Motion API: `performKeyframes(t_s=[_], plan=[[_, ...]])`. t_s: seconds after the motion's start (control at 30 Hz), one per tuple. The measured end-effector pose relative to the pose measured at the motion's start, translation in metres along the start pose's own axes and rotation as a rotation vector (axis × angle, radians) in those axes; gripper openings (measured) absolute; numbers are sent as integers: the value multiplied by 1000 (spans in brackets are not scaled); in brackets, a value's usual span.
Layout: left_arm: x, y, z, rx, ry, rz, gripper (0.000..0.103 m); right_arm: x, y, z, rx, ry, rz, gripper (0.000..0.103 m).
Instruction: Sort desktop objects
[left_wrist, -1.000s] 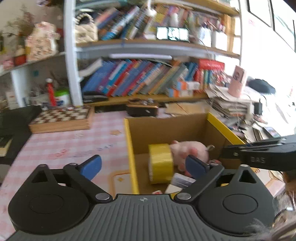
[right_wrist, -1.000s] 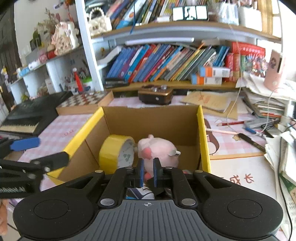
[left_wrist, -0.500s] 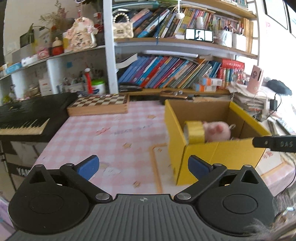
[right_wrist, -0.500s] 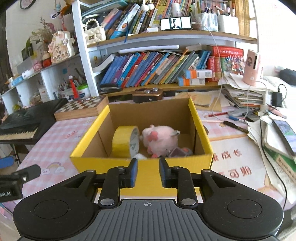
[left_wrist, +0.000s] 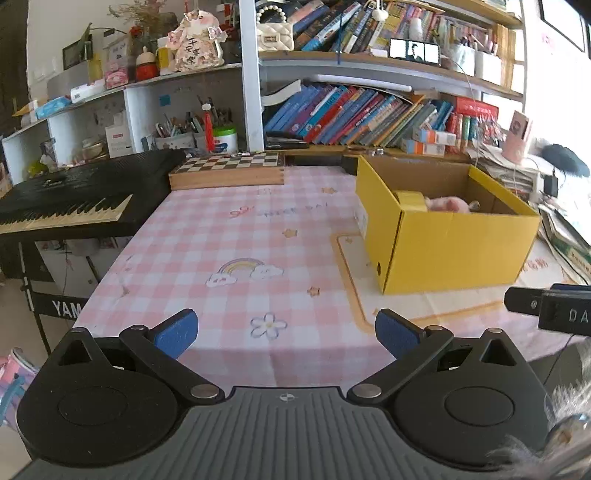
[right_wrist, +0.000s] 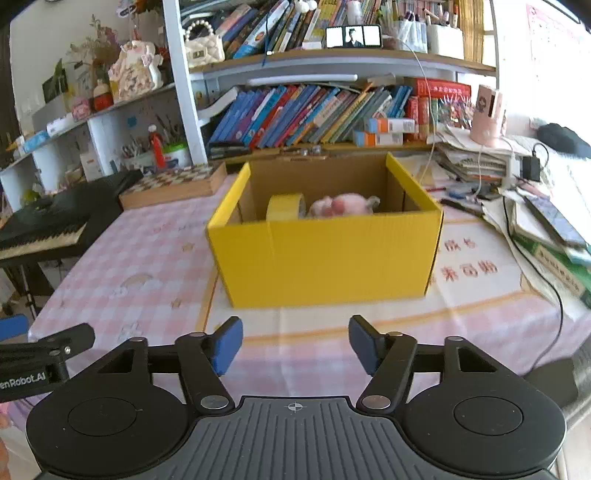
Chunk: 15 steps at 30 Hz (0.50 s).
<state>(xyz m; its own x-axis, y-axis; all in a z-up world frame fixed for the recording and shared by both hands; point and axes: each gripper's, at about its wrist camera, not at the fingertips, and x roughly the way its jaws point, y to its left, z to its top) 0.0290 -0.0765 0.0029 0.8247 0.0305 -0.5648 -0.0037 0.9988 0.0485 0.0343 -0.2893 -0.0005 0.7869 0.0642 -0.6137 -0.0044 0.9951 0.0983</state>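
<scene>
the yellow box (right_wrist: 325, 254) sits in the middle of the right wrist view, on the pink checked tablecloth (left_wrist: 236, 251), and toward the right of the left wrist view. inside it, seen over the near wall, are a yellow roll of tape (right_wrist: 285, 206) standing on edge and a pink plush toy (right_wrist: 341, 205) just beside it — both touching or nearly so, though the blur makes it hard to say.

the right gripper (right_wrist: 295, 345) is at the bottom of its frame, its jaws parted with nothing between them; they have just been opening. the left gripper (left_wrist: 284, 334) is spread wide as well and carries nothing, hanging over the near edge of the cloth.

judging by this, the sorting looks mostly done: the tape and toy are in the box, and the open stretch of cloth to the left of the box shows no loose item. what is left is unclear — pens (right_wrist: 460, 201) and papers (right_wrist: 476, 162) lie at the right of the frame behind the box, and i cannot tell if they belong to the job.
</scene>
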Motion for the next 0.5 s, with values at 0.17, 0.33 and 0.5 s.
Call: performKeyframes(t_s=[0.17,0.33,0.5], plan=[[-11,10,-9,3,-4,-11,103,-13,15,-15,-20,10,-29,85],[-18,20,-15,-9,7,-14,103,-25,25,-25,-22,17,-39,89],[-24,27,-19,-8,6,-24,103,-32,32,-31,-15,25,-51,90]])
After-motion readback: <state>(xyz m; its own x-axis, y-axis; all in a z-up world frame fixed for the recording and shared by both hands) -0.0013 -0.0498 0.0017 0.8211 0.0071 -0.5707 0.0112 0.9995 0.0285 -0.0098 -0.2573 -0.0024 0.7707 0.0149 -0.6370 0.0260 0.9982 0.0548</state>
